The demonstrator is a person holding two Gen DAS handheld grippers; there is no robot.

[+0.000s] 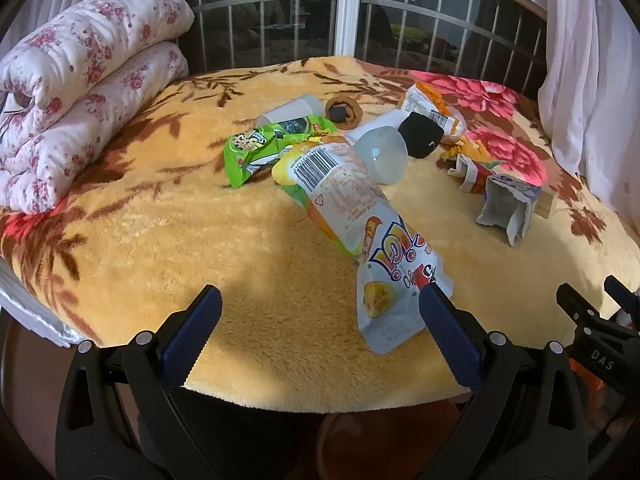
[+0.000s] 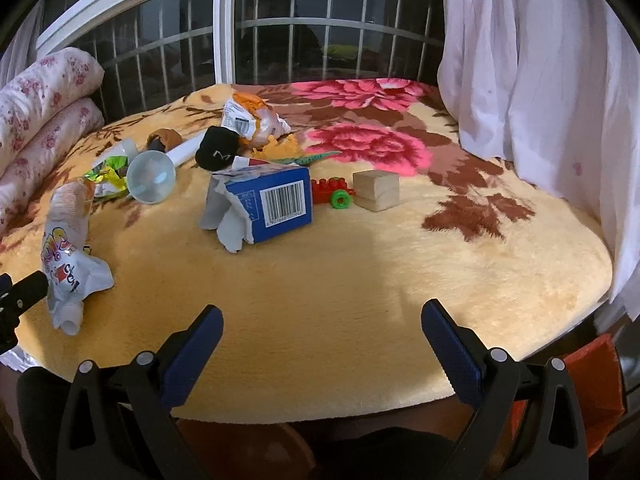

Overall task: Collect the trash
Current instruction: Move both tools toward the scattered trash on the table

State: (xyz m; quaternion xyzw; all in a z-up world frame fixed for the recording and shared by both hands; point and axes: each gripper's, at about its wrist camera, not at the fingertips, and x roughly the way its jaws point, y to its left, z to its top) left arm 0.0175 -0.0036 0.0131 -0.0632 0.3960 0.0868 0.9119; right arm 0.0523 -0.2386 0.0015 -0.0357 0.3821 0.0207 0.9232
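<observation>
Yellow plush blanket (image 1: 152, 240) with brown leaves and pink flowers covers the bed in front of a barred window (image 2: 168, 48), and your trash lies across its middle. Your left gripper (image 1: 320, 320) is spread wide, holding nothing, at the near edge; the white drink pouch with colourful lettering (image 1: 384, 276) lies just beside its right finger. Your right gripper (image 2: 322, 334) is equally wide and empty, well apart from the torn blue carton with a barcode (image 2: 272, 204).

Behind the pouch you have one green snack wrapper (image 1: 260, 146), one clear dome-shaped bulb (image 1: 382, 156), one black cap (image 1: 420, 134) and one orange-and-white crumpled packet (image 1: 436, 114).

Only the right view shows the wooden cube (image 2: 376, 190) and red toy bricks with a green wheel (image 2: 334, 194) beside the carton. One folded floral quilt (image 1: 80, 92) sits at the left edge.
</observation>
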